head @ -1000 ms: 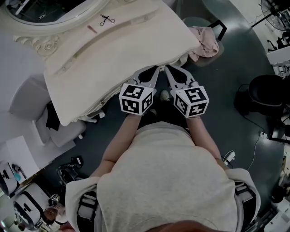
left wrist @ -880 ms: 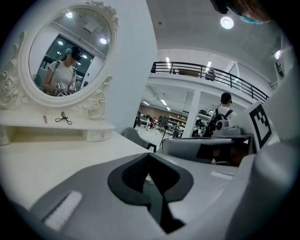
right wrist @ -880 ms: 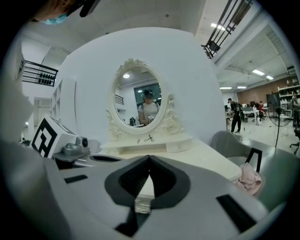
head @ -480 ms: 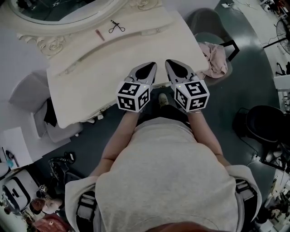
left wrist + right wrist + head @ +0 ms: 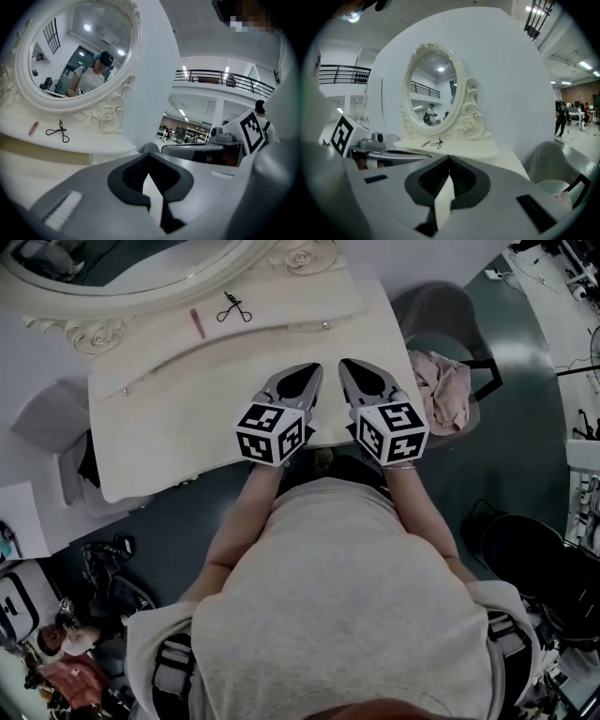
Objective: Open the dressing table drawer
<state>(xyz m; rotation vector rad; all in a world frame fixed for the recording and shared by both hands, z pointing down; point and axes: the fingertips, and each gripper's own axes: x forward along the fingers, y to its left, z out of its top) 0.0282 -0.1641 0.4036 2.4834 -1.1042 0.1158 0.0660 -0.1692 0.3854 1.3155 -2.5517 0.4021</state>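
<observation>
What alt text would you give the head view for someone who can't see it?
Seen from above, a person holds the left gripper and right gripper, both with jaws shut and empty, over the front of a cream dressing table; an eyelash curler lies near its oval mirror.

We count one dressing table (image 5: 187, 437), one oval mirror (image 5: 141, 263), one black scissor-like tool (image 5: 231, 307), one pink stick (image 5: 197, 322), one chair (image 5: 436, 310), one pink cloth (image 5: 448, 390) and two grippers: the left gripper (image 5: 312, 371) and the right gripper (image 5: 349, 367).
</observation>
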